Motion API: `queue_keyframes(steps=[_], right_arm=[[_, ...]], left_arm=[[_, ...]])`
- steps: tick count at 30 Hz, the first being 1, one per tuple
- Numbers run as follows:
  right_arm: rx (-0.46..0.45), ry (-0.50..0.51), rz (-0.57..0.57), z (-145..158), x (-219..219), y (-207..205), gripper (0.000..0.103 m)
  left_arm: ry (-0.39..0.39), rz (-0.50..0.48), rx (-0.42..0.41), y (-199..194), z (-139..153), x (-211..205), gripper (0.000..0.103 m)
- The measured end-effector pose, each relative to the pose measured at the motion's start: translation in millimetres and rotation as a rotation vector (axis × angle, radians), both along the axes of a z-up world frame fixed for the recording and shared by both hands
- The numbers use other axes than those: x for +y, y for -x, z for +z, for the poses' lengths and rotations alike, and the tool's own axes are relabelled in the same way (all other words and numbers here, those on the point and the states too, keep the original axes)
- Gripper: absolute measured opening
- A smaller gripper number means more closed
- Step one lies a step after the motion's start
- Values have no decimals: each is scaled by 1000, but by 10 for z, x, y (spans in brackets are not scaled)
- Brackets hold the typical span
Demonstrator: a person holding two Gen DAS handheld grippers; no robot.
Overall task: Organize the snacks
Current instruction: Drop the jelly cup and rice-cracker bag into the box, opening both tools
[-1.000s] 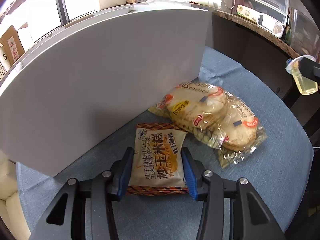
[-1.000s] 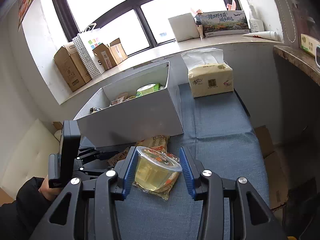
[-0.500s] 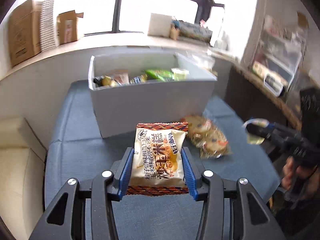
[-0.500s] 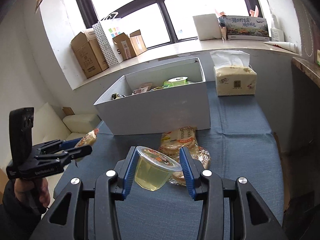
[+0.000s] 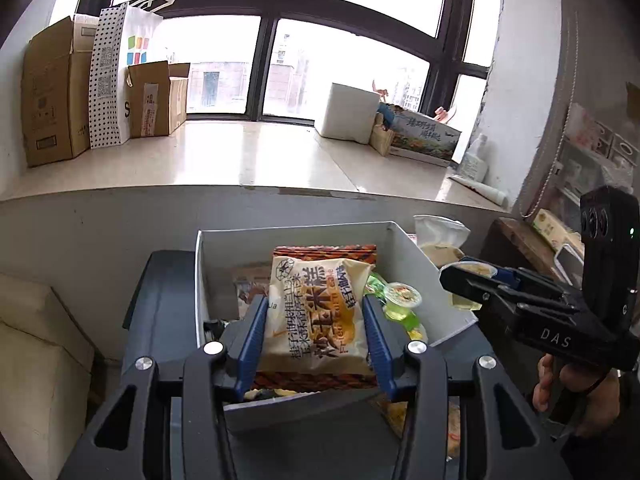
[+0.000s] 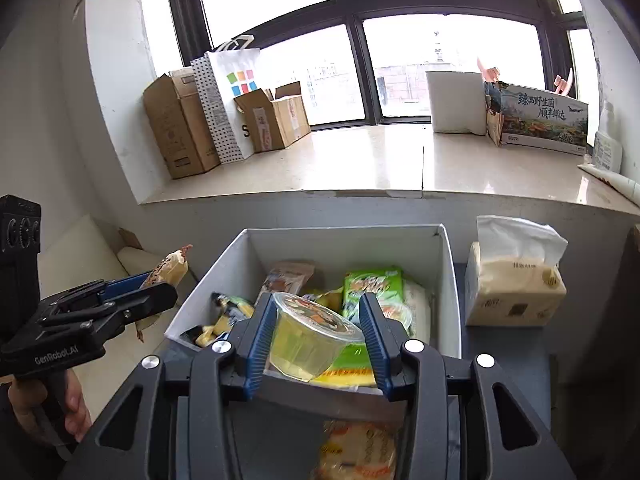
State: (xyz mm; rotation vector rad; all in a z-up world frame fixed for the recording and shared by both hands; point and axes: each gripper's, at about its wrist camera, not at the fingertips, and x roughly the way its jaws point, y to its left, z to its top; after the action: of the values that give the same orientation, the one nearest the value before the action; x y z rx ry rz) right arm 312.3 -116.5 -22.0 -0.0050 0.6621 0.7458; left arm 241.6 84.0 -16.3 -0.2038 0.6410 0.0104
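White bin point(image 6: 450, 280) on blue bench point(image 6: 508, 344), half-filled with snacks. Left gripper point(image 5: 312, 326) holds a rice-cake packet point(image 5: 316, 312) above the bin, jaws pinching its sides; right gripper point(image 6: 318, 334) likewise clamps a jelly cup point(image 6: 312, 338) above it — both apparently poised for dropping in.

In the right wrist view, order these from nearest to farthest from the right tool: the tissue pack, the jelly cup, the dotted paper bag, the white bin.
1. Jelly cup: clamped in the right tool.
2. White bin: just ahead, below the cup.
3. Tissue pack: right of the bin.
4. Dotted paper bag: far left on the windowsill.
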Motion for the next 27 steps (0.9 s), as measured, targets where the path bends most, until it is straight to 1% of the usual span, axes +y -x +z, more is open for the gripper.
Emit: queue_keyframes(steps=[2,3,4,5,6,7,9,11,12,15,18,21,23,27], right_arm=[[43,3,-9,-29,78,-279,47],[63,13,-28,-57,103,-404,49],[73,17,-45,-81,116,-504,52],[84,23,-54,-100,120,-592,79],[97,49,-86,-126,116,-668,103],[99,53,-122,-133,84,-702,103],[75,-4,-144,-94,-40,-681,103],[74,-30,-145,-75,-123,-639,103],[70,-31,-142,-73,-146,-614,103],[42,-15,-145,-54,-190,-522,103],[40,-28,-138,-31,-247,-407,103],[17,-32,-116,7,-297,-251,103],[6,-41,-100,42,-328,-146,103],[-44,-49,-72,120,-401,155,103]], left_arm=[[-1,4,35,-262,-80,33,52],[-3,19,46,-357,-110,61,53],[-19,35,53,-424,-147,67,58],[-53,42,65,-491,-175,60,66],[-81,50,78,-545,-203,56,94],[-89,52,80,-556,-228,58,103],[-74,23,81,-538,-270,50,103],[-87,25,78,-504,-292,34,103],[-91,23,82,-501,-305,26,103],[-66,10,90,-468,-331,13,103],[-73,11,82,-388,-323,-8,103],[-95,12,75,-309,-311,-35,103],[-88,6,74,-254,-299,-43,103],[-104,-4,56,-21,-243,-137,103]])
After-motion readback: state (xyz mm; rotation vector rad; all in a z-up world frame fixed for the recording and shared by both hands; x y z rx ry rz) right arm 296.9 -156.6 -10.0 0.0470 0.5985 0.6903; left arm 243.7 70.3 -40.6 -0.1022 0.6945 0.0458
